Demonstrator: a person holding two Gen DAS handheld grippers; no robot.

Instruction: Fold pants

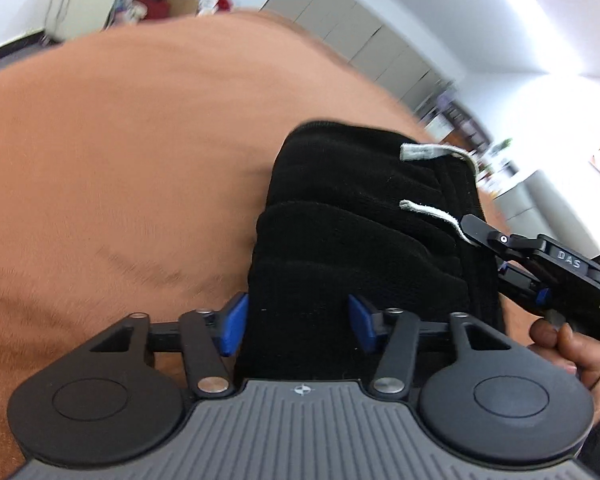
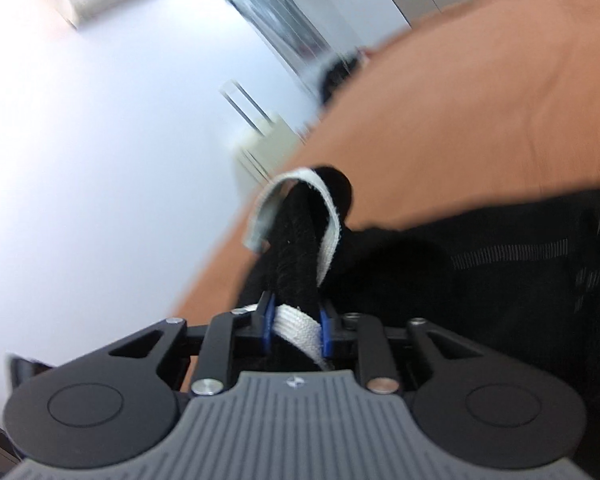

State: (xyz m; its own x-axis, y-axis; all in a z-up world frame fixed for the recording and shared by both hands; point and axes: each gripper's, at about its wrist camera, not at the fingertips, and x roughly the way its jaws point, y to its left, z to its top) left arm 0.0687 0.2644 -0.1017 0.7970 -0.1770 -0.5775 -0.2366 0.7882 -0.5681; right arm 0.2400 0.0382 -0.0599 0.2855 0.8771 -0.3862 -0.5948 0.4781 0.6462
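- Gripping is the step we judge to be in hand: both grippers have the folded bundle of black knit pants (image 1: pixel 364 240) at its near end, so we read this as the bundle being taken up for a further fold or for squaring off.
- The left gripper (image 1: pixel 296 326) has its blue-padded fingers (image 1: pixel 233 328) on either side of the thick black bundle; the left pad lies against the cloth and the right pad seems to press into it, so we take it as clamped on the pants.
- The right gripper (image 2: pixel 296 326) has its fingers close together, pinched on a rolled black edge of the pants with the flat white drawstring (image 2: pixel 300 326) caught between them.
- In the left view the right gripper sits at the bundle's right edge, by a drawstring end, with a person's hand (image 1: pixel 560 350) behind it.
- The pants lie on a broad orange cloth-covered surface (image 1: pixel 120 140); whether it is a bed or a counter we cannot tell.
- Next, we think both grips should travel together and level, so the layers stay stacked, and the drawstring should be kept from dragging the waistband askew.
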